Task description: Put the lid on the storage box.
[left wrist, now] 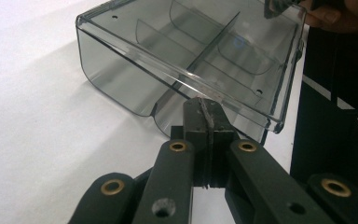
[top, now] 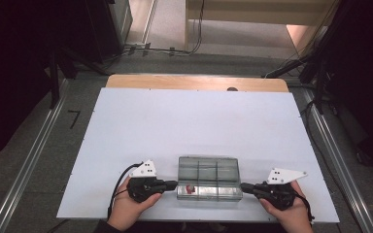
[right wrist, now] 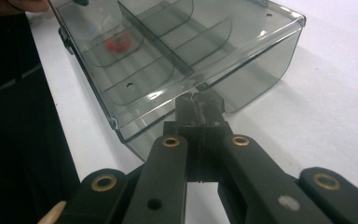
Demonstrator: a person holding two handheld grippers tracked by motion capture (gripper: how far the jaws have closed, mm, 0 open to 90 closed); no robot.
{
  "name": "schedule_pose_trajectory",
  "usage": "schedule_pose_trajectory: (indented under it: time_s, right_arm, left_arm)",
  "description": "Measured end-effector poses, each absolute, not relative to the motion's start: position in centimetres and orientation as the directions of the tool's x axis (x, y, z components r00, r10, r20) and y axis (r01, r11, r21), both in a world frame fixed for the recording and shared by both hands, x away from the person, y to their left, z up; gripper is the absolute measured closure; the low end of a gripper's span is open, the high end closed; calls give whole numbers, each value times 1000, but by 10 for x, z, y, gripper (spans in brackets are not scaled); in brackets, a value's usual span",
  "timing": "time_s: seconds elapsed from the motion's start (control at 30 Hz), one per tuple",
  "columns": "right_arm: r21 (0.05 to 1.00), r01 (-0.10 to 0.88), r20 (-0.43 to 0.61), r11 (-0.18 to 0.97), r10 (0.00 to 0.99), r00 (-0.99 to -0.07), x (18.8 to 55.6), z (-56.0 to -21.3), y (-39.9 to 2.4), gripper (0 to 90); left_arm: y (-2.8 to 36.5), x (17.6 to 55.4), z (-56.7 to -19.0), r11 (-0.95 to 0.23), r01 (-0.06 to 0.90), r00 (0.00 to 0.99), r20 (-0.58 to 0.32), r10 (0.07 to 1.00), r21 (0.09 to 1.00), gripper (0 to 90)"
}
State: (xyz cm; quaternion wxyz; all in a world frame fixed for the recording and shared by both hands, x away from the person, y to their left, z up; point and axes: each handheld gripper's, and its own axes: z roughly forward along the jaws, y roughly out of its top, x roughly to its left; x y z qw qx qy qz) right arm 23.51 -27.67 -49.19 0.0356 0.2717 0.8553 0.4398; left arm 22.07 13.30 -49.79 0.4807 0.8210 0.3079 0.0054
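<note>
A smoky clear plastic compartment box [top: 208, 177] with its lid down lies near the white table's front edge. A small red thing [top: 189, 188] rests in its front left compartment, seen too in the right gripper view [right wrist: 116, 45]. My left gripper [top: 175, 183] is shut, its tips against the middle of the box's left side wall [left wrist: 121, 79]. My right gripper [top: 243, 186] is shut as well, with its tips at the box's right side [right wrist: 242, 74]. In each gripper view the closed jaws, left gripper [left wrist: 206, 109] and right gripper [right wrist: 199, 105], meet just under the lid's rim.
The white table top [top: 189, 126] stretches bare behind the box. A wooden edge [top: 194, 82] borders its far side. Dark stands and cables sit on the floor beyond and at both sides. The person's dark clothing [right wrist: 14, 93] is close to the table's front edge.
</note>
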Motion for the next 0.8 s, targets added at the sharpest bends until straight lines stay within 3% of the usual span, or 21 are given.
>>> schedule_pose_trajectory:
  time_s: [0.63,0.8]
  right_arm:
    - [763,441,179,473,500,-847,236,-494,-277,875]
    - [766,440,168,469,515,-841,236,-494,-278,811]
  left_arm:
    - [133,221,-499,-360,497,814,-280,509,790,900]
    - [134,221,-497,-362,501,811,-280,514,786,848]
